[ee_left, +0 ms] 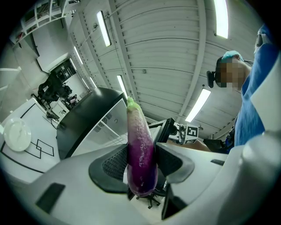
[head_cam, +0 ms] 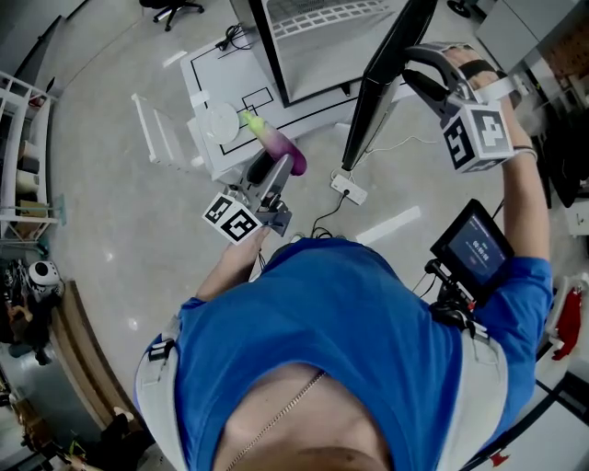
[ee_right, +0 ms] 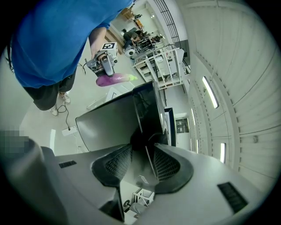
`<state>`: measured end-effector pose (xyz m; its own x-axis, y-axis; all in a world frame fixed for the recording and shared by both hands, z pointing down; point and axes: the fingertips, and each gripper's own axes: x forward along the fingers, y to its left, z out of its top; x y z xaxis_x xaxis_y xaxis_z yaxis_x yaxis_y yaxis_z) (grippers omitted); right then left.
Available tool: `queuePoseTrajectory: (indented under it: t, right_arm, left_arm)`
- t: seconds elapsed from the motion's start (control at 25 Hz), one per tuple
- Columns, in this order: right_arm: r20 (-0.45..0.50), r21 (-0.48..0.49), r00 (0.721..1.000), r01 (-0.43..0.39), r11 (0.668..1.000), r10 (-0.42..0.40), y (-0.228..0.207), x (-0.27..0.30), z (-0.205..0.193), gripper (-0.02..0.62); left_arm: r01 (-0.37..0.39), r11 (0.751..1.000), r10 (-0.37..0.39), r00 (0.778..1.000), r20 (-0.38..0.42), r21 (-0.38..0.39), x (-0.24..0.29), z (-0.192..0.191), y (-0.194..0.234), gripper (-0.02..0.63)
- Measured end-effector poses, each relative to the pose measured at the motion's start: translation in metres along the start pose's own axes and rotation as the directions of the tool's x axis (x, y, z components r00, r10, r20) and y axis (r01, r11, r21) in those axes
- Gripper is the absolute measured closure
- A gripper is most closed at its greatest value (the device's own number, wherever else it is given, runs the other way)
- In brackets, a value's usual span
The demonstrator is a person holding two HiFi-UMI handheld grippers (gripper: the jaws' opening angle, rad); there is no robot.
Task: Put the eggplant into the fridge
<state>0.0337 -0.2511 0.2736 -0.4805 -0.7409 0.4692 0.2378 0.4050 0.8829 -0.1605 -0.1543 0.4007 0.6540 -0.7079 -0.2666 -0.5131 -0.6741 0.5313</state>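
Your left gripper (ee_left: pixel 141 165) has the eggplant (ee_left: pixel 140 149) clamped between its pads, jaws wide around the purple body, green cap pointing away from you; so the pick-up reads as done. In the head view the eggplant (head_cam: pixel 281 147) hangs in the air over the white table (head_cam: pixel 207 87), near the plate (head_cam: pixel 221 120) and well short of the fridge (head_cam: pixel 313 64).

Your right gripper (ee_right: pixel 141 160) has its jaws part closed on the edge of the black door (ee_right: pixel 114 123), which runs between the two pads; in the head view that gripper (head_cam: pixel 411 72) is up at the right, and the door (head_cam: pixel 382 83) stands swung out from the cabinet; the white inside and a wire shelf (head_cam: pixel 317 18) show past it, so I judge the opening step done or nearly so.

What is left, as I read it: carry the eggplant past the door and into the fridge, set it on a shelf, open the left jaws and draw back; the door may then want shutting. From here the path in looks clear on the left side of the door; how deep the shelf goes I cannot tell.
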Motion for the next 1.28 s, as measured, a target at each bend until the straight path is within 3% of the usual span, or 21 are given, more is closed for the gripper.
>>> queuePoseTrajectory:
  t: [0.6,0.88,1.28]
  right_arm:
    - [-0.065,-0.028,0.997,0.039,0.999,-0.041,0.033,-0.048,-0.048,0.466]
    - [-0.086,-0.038,0.995,0.054,0.998,-0.057,0.024,-0.093,-0.07,0.465]
    - [-0.146,-0.041,0.987,0.067,0.997,-0.073,0.035,-0.112,-0.1,0.465]
  left_arm:
    - [0.054,0.998,-0.054,0.999,0.0,0.016,0.026,-0.023,-0.024,0.407]
    - [0.071,0.997,-0.07,0.997,-0.021,0.031,0.046,-0.026,-0.059,0.407]
    - [0.089,0.995,-0.087,0.995,-0.037,0.036,0.056,-0.03,-0.062,0.407]
